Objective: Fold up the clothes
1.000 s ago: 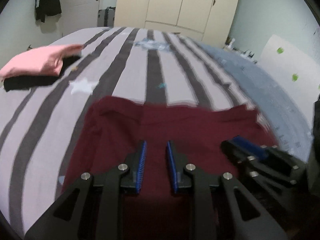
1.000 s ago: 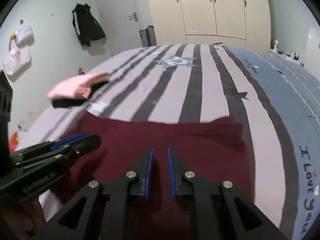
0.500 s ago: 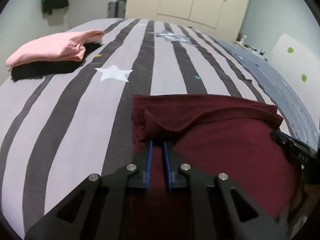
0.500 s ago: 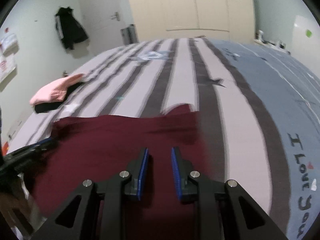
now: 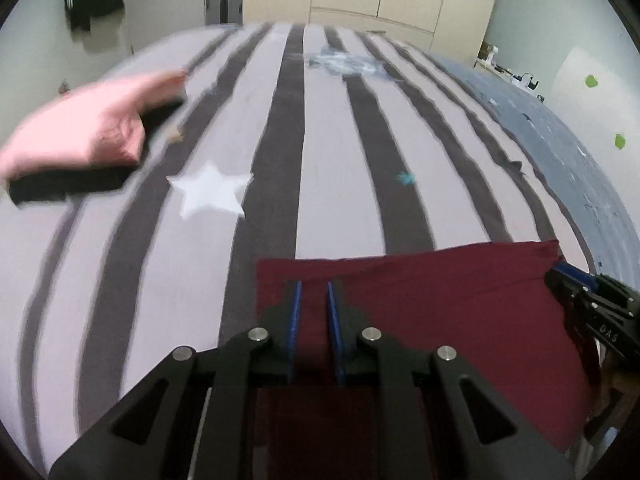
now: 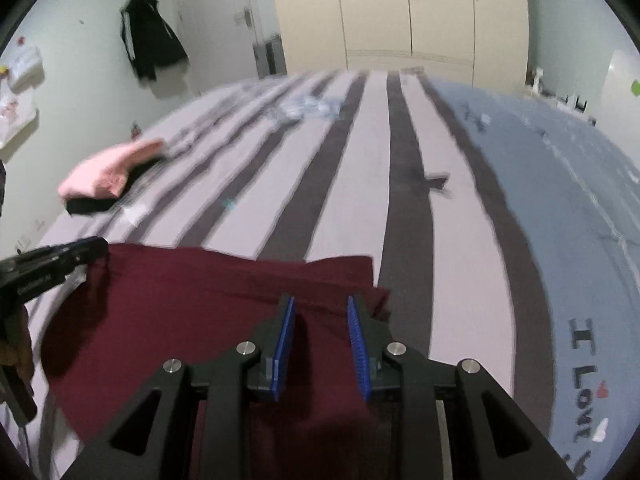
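Note:
A dark red garment (image 5: 440,304) lies folded on the striped bed (image 5: 320,152), its far edge straight. My left gripper (image 5: 311,290) is over its far left corner, jaws a narrow gap apart with red cloth between them. My right gripper (image 6: 320,308) is over the far right corner of the garment (image 6: 192,308), jaws open wider, cloth under and between the pads. The right gripper also shows at the right edge of the left wrist view (image 5: 580,292); the left gripper shows at the left of the right wrist view (image 6: 60,260).
A folded pink garment (image 5: 80,132) lies on a folded black one (image 5: 64,188) at the far left of the bed. Cupboards (image 6: 400,12) and a door with a hanging jacket (image 6: 152,48) stand beyond the bed. A blue cover (image 6: 560,200) lies on the right.
Both grippers have pulled back toward me over the red garment. The raised fold has been laid down flat. The right jaws have opened wider, and the left jaws slightly.

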`<state>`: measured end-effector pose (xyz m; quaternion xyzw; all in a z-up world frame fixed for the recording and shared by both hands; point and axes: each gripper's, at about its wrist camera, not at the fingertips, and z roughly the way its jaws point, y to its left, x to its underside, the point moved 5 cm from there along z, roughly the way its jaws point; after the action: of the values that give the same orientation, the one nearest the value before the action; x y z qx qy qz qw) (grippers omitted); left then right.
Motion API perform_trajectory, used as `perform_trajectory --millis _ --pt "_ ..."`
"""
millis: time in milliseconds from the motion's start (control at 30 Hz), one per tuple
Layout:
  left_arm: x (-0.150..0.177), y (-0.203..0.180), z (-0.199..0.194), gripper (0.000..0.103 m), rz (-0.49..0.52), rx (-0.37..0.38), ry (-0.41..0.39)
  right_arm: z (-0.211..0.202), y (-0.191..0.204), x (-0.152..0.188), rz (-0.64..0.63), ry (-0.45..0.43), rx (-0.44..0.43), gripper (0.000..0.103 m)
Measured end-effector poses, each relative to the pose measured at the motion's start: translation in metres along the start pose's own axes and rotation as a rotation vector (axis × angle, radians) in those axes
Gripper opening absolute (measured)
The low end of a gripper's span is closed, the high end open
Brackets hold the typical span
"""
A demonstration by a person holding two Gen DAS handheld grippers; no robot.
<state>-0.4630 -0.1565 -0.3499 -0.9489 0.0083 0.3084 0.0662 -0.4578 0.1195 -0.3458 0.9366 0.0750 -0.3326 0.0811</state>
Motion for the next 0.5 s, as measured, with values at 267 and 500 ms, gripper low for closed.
perform_trajectory --millis 267,500 --pt "-0.008 0.009 -0.058 0.015 -0.08 0.013 -0.158 -0.014 -0.038 0.004 0.15 -0.041 0.011 0.022" --pt "0.06 -0.051 -0.11 0.022 -0.032 0.11 -0.174 -0.088 0.005 0.036 0.067 -0.087 -0.041 0.024"
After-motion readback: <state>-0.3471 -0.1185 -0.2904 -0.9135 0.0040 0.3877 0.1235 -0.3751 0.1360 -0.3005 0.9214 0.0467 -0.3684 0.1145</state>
